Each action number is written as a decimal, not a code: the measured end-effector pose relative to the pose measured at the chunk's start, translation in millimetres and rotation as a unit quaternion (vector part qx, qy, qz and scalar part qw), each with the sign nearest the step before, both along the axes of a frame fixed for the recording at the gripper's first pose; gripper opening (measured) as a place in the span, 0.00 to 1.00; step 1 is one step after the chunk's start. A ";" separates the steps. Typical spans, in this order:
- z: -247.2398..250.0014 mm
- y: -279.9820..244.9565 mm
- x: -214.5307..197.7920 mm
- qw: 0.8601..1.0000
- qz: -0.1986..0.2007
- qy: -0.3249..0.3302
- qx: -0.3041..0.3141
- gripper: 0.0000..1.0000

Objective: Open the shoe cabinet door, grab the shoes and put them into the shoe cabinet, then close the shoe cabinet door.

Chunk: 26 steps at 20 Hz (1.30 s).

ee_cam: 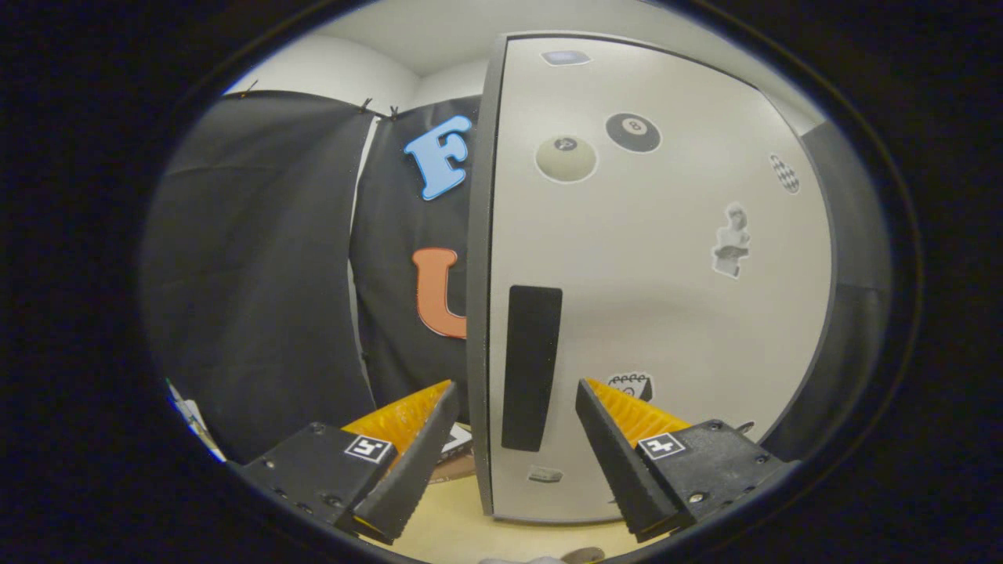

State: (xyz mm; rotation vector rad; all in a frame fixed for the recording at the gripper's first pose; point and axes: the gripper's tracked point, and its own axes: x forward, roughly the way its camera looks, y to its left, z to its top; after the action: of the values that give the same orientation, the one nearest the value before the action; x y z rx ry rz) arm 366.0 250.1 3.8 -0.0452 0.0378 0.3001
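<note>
The shoe cabinet door (658, 290) is a tall grey panel with several stickers on it, standing just ahead of me. Its left edge (478, 313) faces me, and a black vertical handle strip (531, 366) runs down the panel near that edge. My gripper (517, 388) is open, and the door's edge and handle strip lie in line with the gap between the fingers, just beyond the tips. Whether the fingers touch the door I cannot tell. A pale scrap (541, 559), perhaps a shoe, peeks in low between the fingers.
The booth's black cloth wall (258, 274) hangs to the left of the door. A light wooden floor (462, 525) runs under the door. A small box-like object (458, 450) sits on the floor just left of the door's edge.
</note>
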 end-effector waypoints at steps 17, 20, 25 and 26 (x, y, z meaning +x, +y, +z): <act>-5.4 -7.5 10.0 0.999 -0.002 0.036 0.029 0.31; -4.6 -8.0 -20.6 0.999 0.015 0.037 0.025 0.30; -6.9 -24.0 -54.3 0.999 0.023 0.033 0.018 0.30; -7.8 -27.9 -61.6 0.999 0.025 0.034 0.024 0.29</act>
State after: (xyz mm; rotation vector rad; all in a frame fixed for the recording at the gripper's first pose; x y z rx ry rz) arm 304.4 222.2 -4.0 0.0112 0.0979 0.3532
